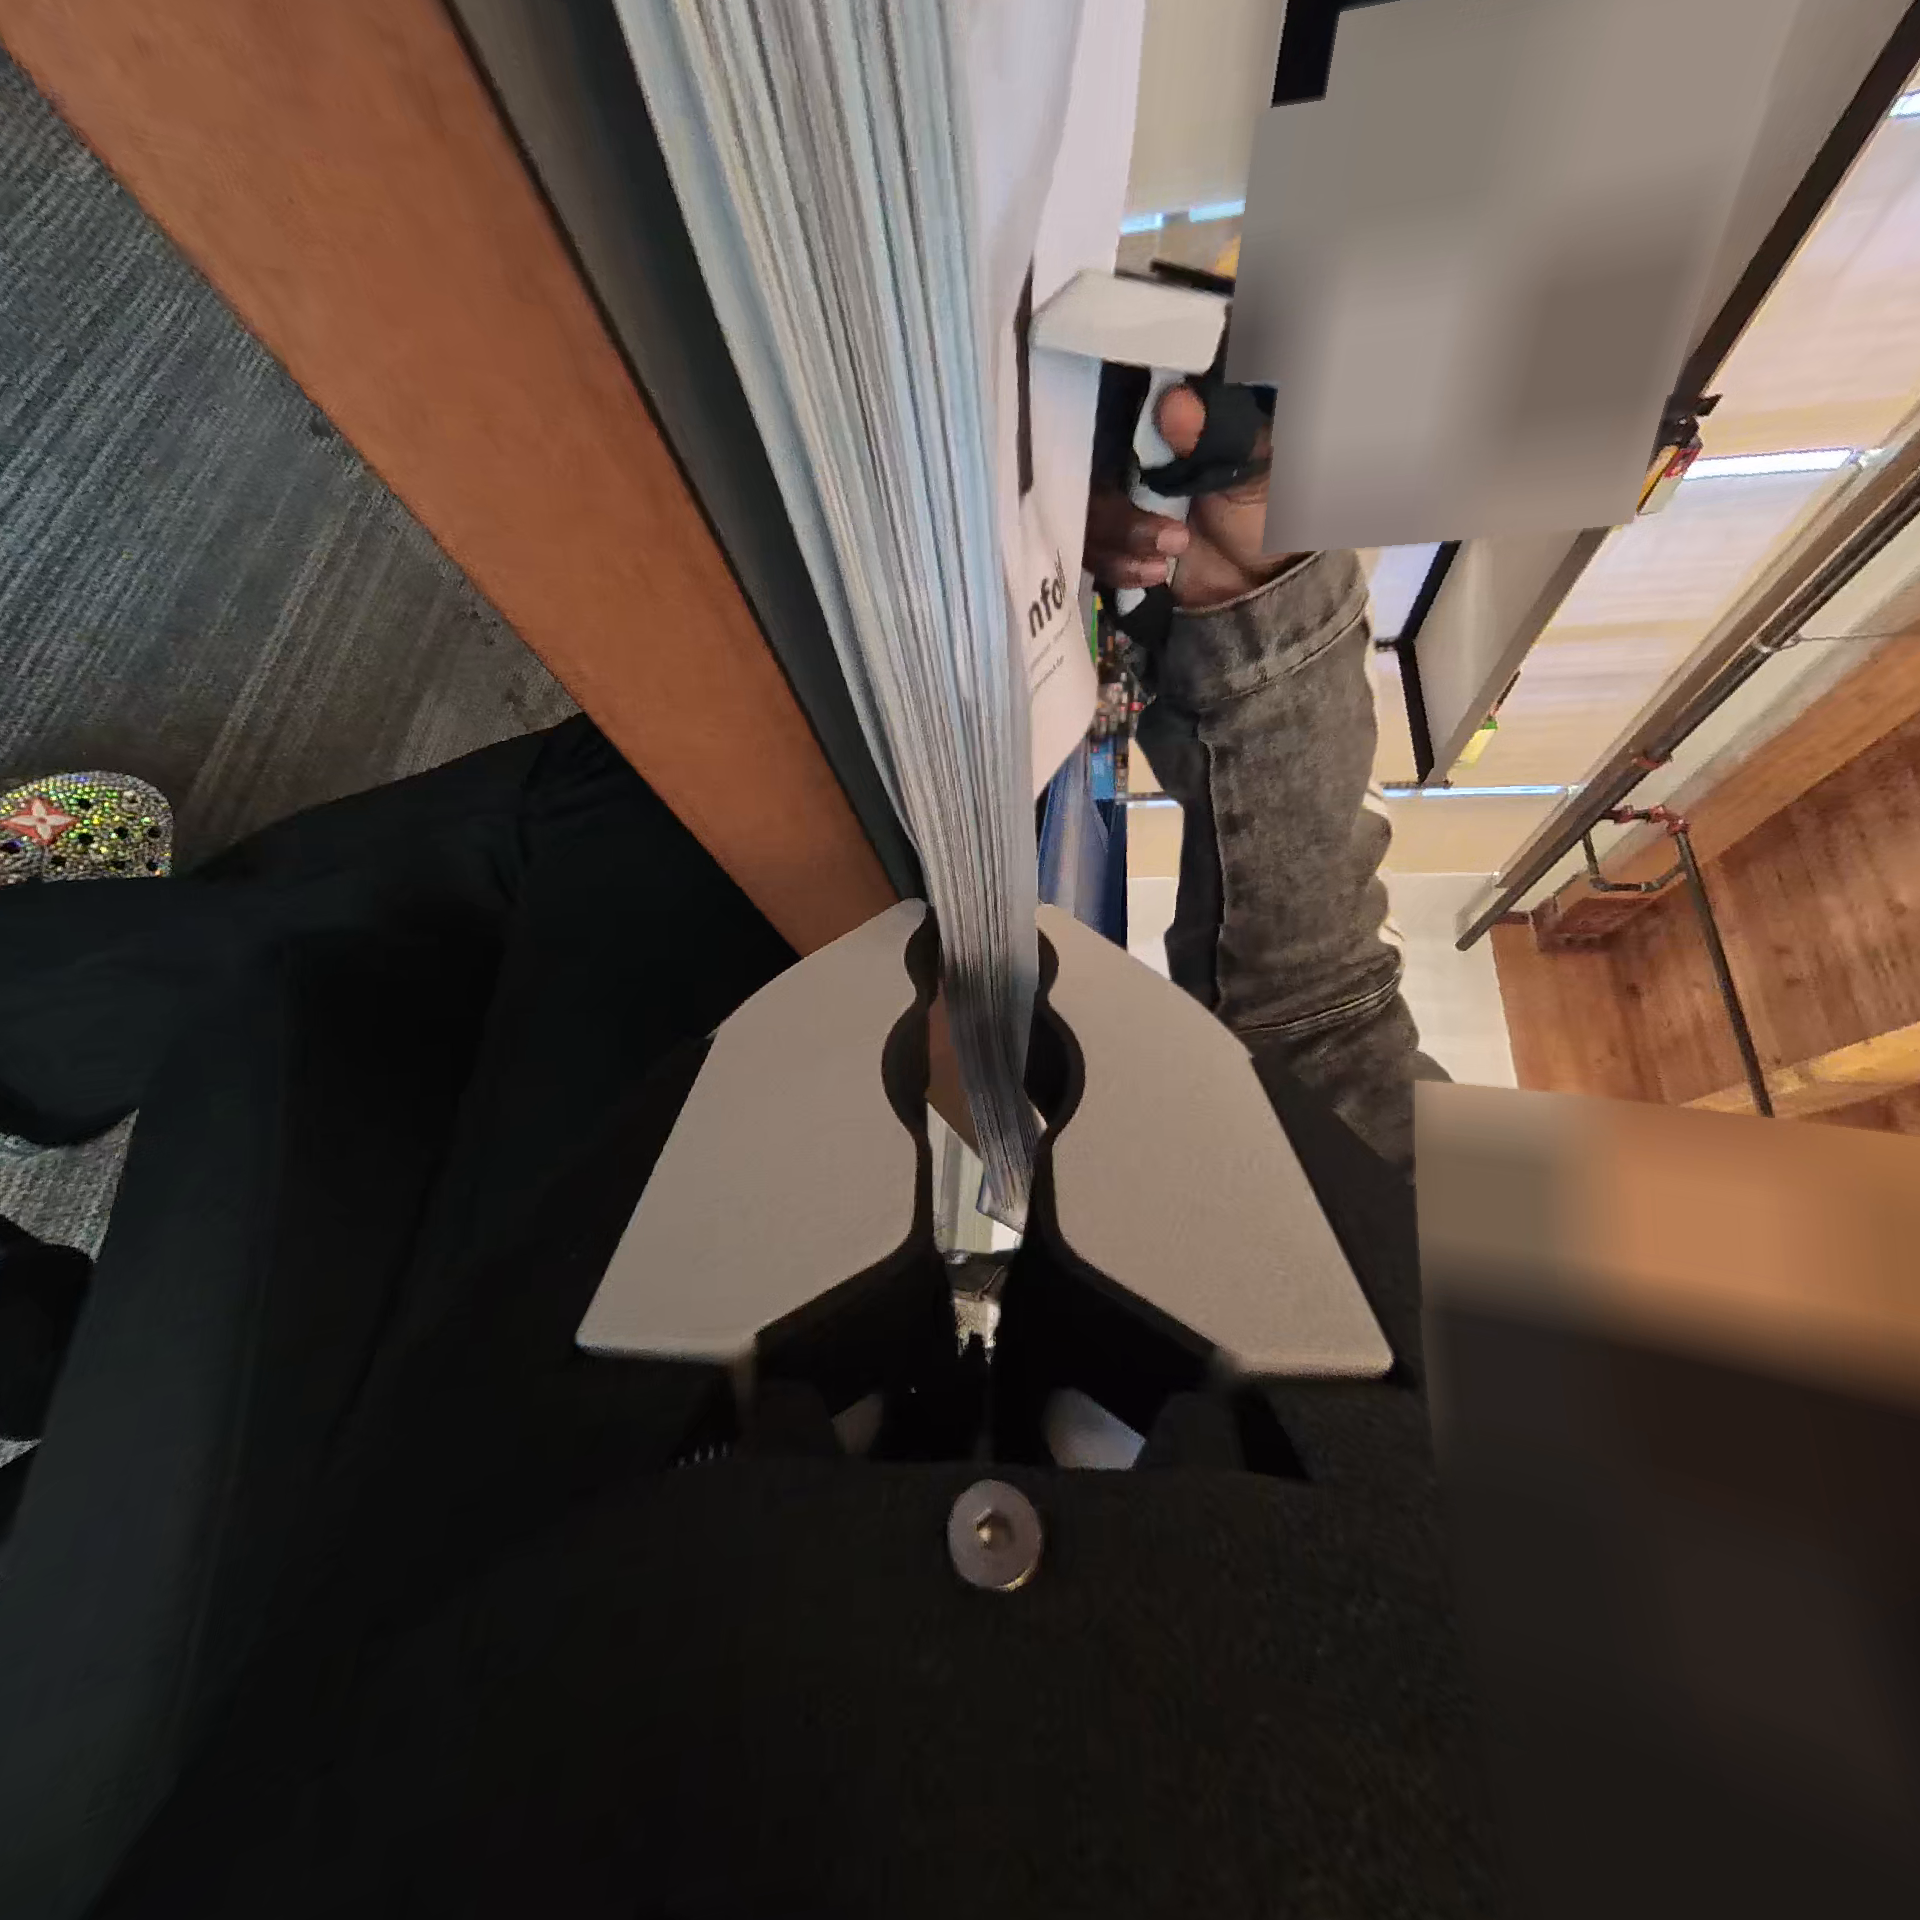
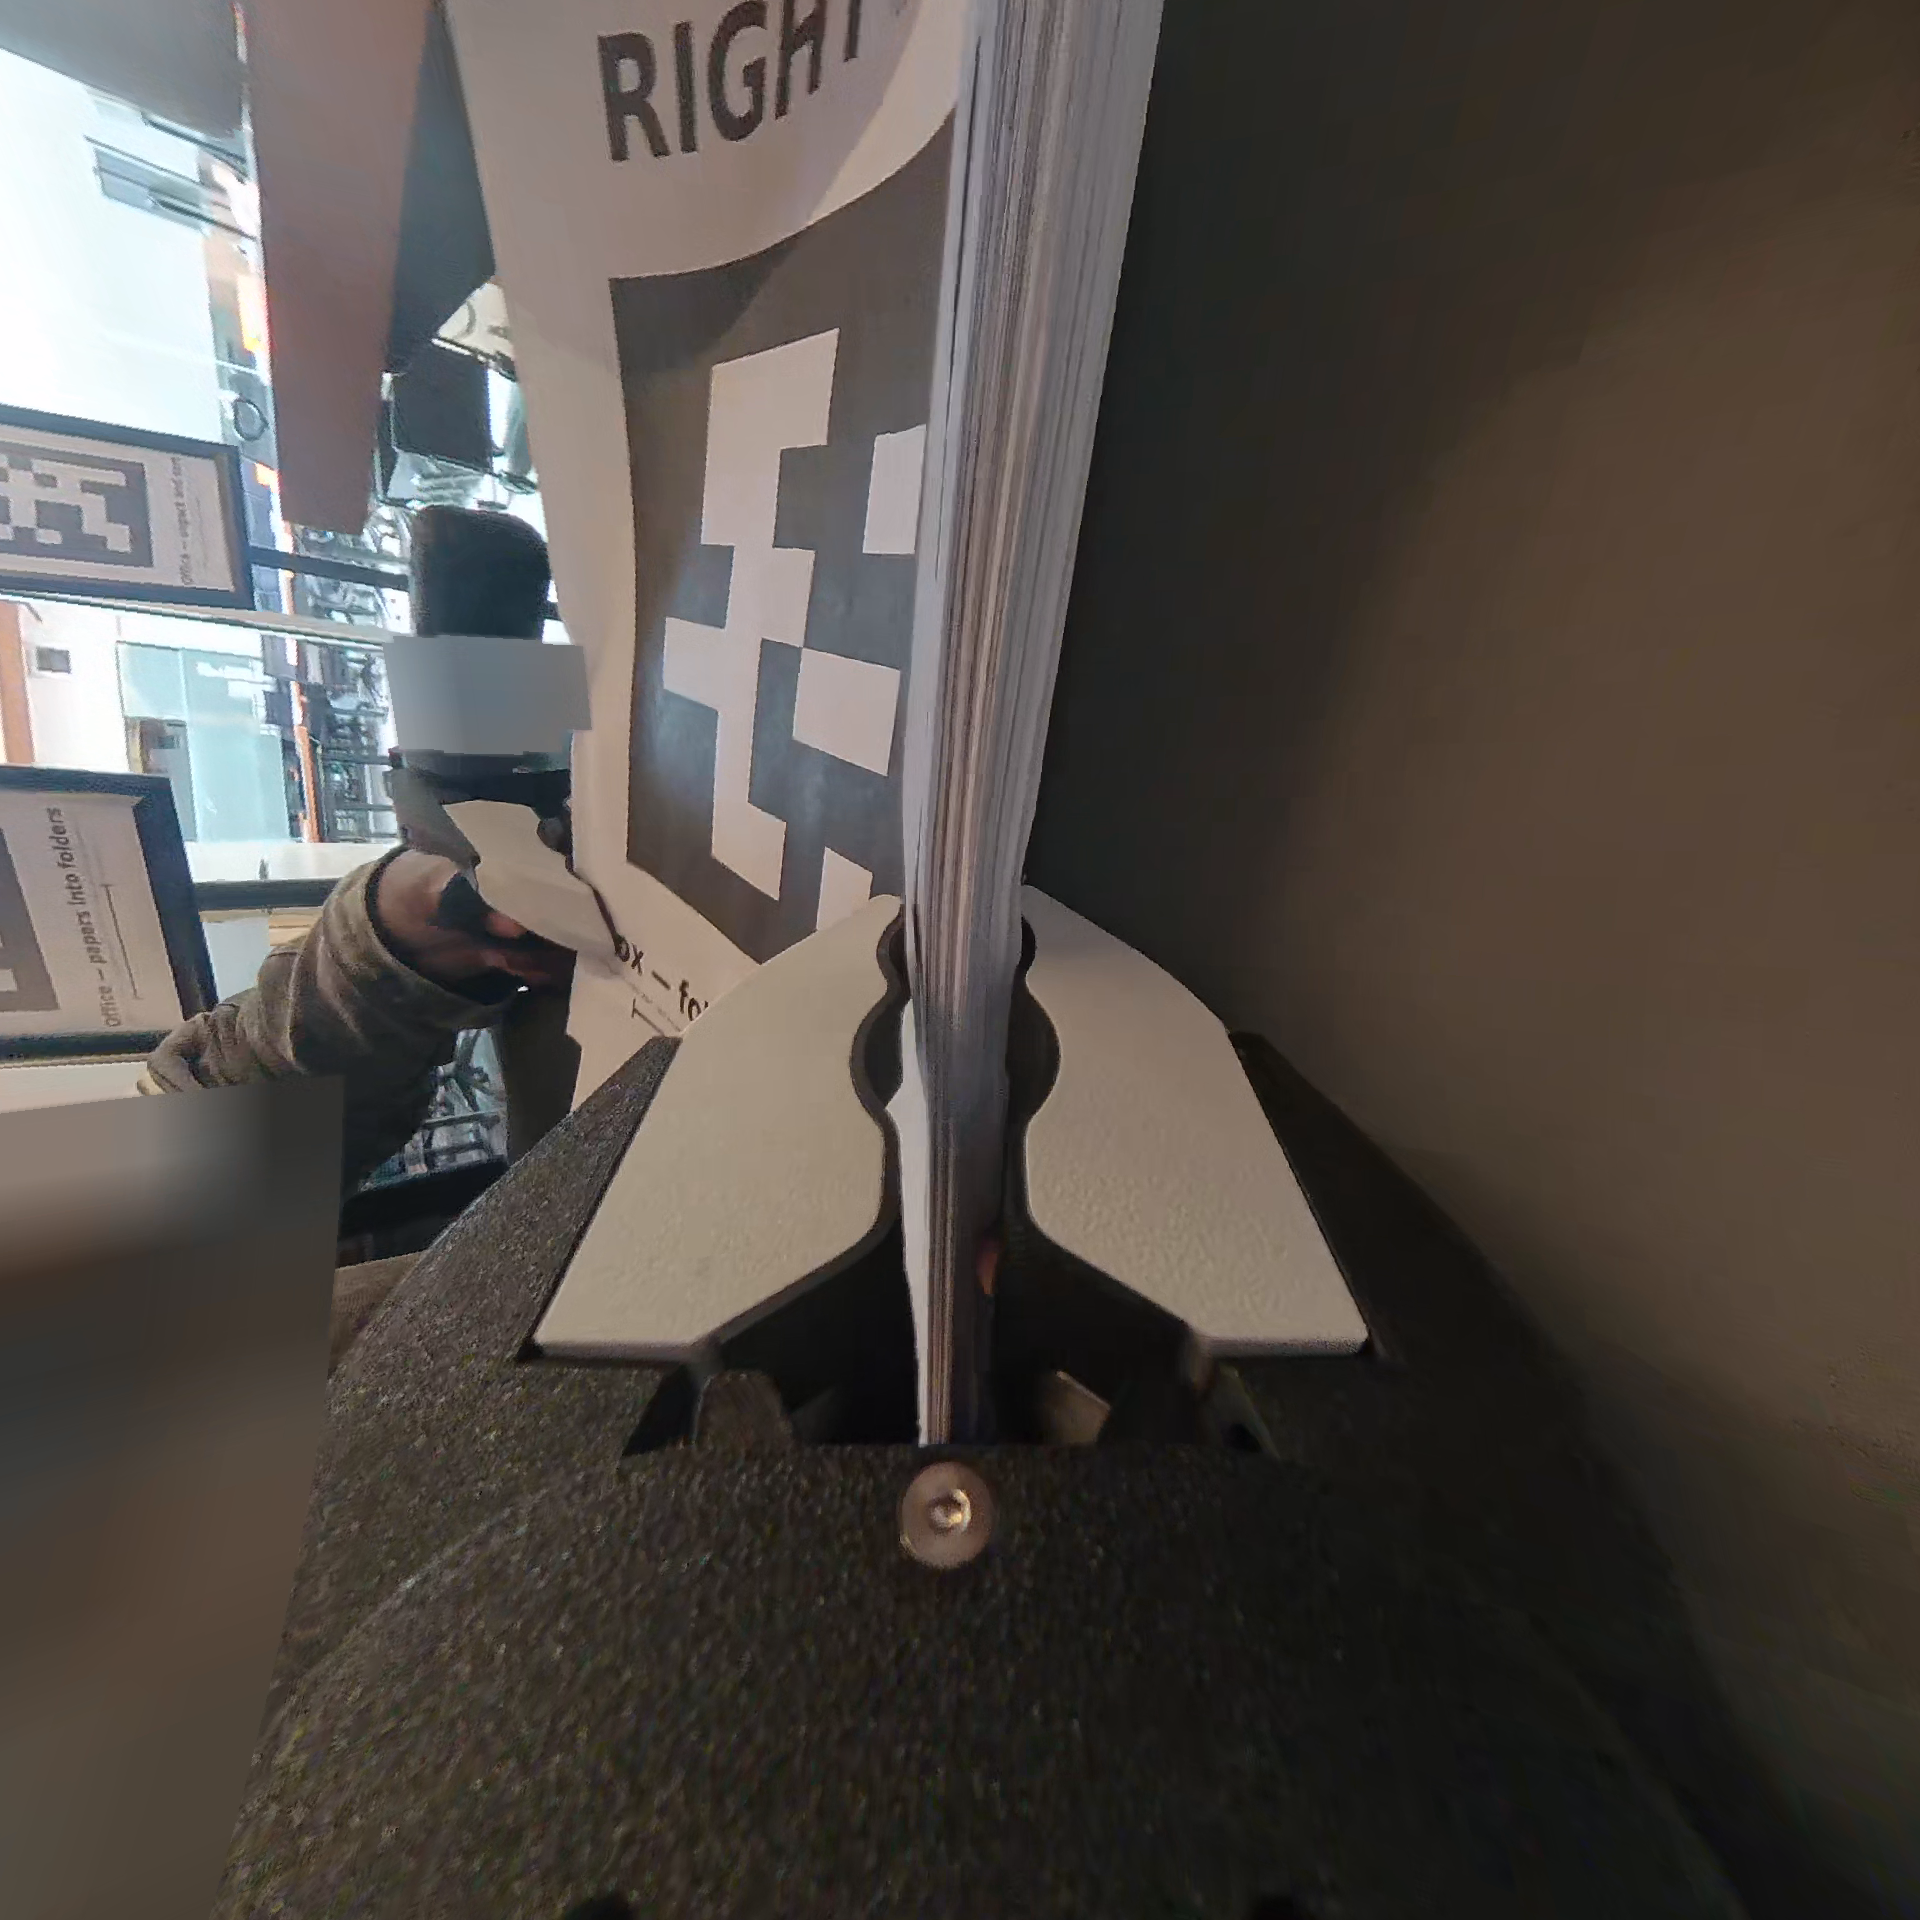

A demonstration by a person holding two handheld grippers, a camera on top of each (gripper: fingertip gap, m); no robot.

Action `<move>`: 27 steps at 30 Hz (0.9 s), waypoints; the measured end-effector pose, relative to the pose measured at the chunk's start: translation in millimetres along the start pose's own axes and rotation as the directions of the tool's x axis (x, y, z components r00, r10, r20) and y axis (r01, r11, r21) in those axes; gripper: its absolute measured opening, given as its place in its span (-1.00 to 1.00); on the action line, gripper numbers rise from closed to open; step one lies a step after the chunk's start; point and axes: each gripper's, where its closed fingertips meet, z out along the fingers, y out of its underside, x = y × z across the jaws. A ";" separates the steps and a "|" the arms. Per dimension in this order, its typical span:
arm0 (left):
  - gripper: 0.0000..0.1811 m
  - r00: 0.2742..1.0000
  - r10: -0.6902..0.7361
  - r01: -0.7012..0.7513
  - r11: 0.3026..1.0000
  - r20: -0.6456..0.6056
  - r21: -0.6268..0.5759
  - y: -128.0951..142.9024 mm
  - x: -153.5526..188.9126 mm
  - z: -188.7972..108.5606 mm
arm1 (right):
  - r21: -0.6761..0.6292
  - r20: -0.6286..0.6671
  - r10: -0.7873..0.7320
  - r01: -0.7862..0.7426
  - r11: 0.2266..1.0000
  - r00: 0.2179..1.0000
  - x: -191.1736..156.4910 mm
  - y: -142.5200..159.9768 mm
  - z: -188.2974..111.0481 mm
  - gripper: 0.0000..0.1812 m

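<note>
My left gripper (image 1: 982, 935) is shut on the edge of a thick stack of white paper sheets (image 1: 883, 520), seen edge-on and running up the left wrist view beside a brown table edge (image 1: 468, 364). My right gripper (image 2: 961, 925) is shut on the same kind of paper stack (image 2: 1018, 520), also edge-on. A loose top sheet with a black-and-white square marker (image 2: 779, 644) curls away to the left of the stack. The other gripper (image 2: 540, 883), held in a gloved hand, shows farther off at that sheet's edge. It also shows in the left wrist view (image 1: 1164, 468).
A dark flat surface (image 2: 1455, 727) fills the right of the right wrist view. Framed sheets with markers (image 2: 104, 509) stand at the far left. Grey carpet (image 1: 156, 468), a sequinned shoe (image 1: 73, 826) and a person's grey denim sleeve (image 1: 1278, 779) show in the left wrist view.
</note>
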 end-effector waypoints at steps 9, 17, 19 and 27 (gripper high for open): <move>-0.85 1.000 -0.010 0.011 0.997 -0.013 0.081 -42.4 -2.1 -5.4 | 0.043 -0.054 0.055 -0.053 0.998 0.997 11.9 -25.8 -0.7 -0.83; -0.80 1.000 0.028 -0.028 0.997 -0.006 0.078 -61.2 4.4 -0.4 | 0.139 -0.059 0.107 -0.098 0.985 0.992 19.6 -26.0 -12.1 -0.82; -0.59 0.998 0.048 -0.045 0.997 -0.035 0.068 -52.5 10.7 -4.8 | 0.142 -0.053 0.040 -0.032 0.989 0.998 12.7 -27.3 -13.7 -0.67; -0.10 0.803 0.507 -0.495 0.860 0.315 -0.124 6.9 -5.0 -35.0 | -0.062 -0.310 -0.551 0.562 0.825 0.774 -17.5 -14.0 -46.6 0.53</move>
